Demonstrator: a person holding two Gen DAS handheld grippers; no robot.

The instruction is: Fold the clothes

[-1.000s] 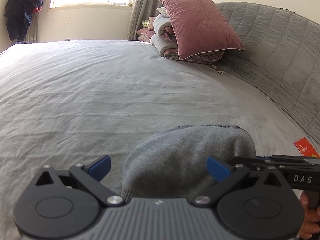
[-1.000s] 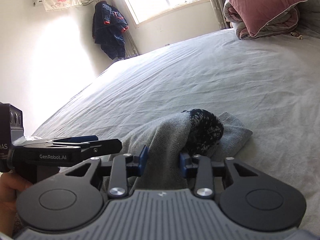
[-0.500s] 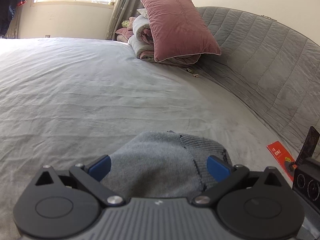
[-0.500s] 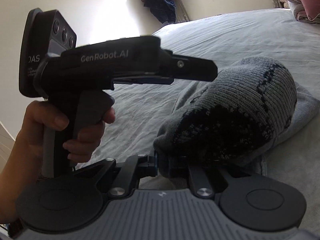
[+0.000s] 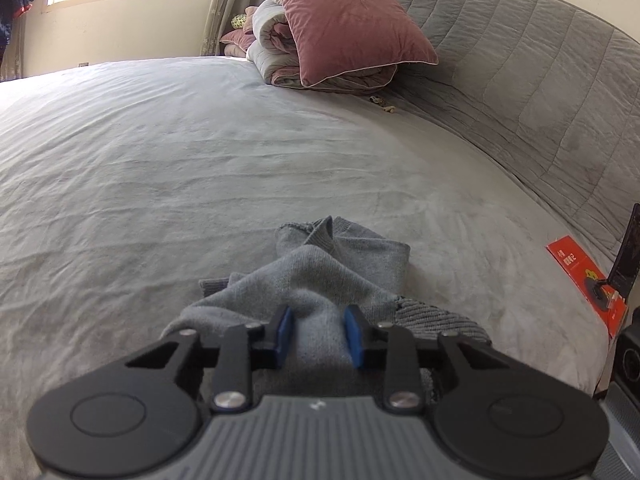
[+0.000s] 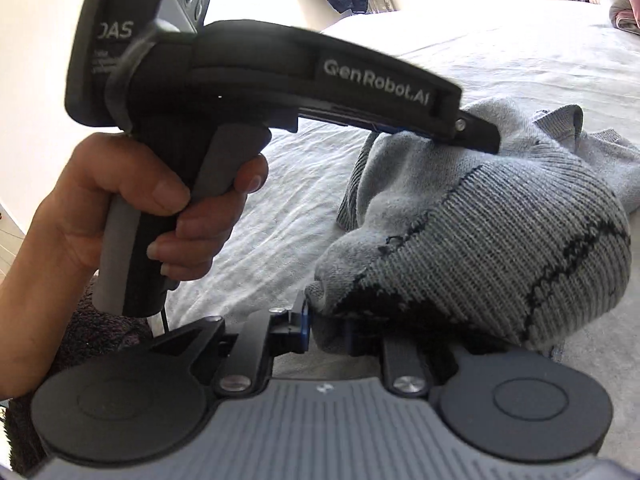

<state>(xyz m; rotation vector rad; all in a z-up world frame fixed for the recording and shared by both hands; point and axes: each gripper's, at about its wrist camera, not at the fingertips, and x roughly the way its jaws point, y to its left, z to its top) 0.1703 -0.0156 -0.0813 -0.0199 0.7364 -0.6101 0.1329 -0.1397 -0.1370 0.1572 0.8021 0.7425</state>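
- Left tongs (image 5: 318, 336) are closing, pinching a fold of the soft grey knitted garment (image 5: 340, 268) bunched on the grey bed sheet (image 5: 200, 160).
- Right tongs (image 6: 326, 330) are opening, with its ribbed hem between them.
- Mid-fold, apparently; next, carry the pinched fold across and lay it flat.

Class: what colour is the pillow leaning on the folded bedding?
Dusty pink pillow, clearest in the left wrist view.

A wide bed (image 5: 168, 168) under a wrinkled grey sheet fills the frame. At lower centre lies a bunched grey knit garment (image 5: 344, 264), a red booklet (image 5: 580, 276) at the right edge. At upper centre rests a folded quilt (image 5: 276, 36), a pink pillow (image 5: 344, 20) leaning against it.
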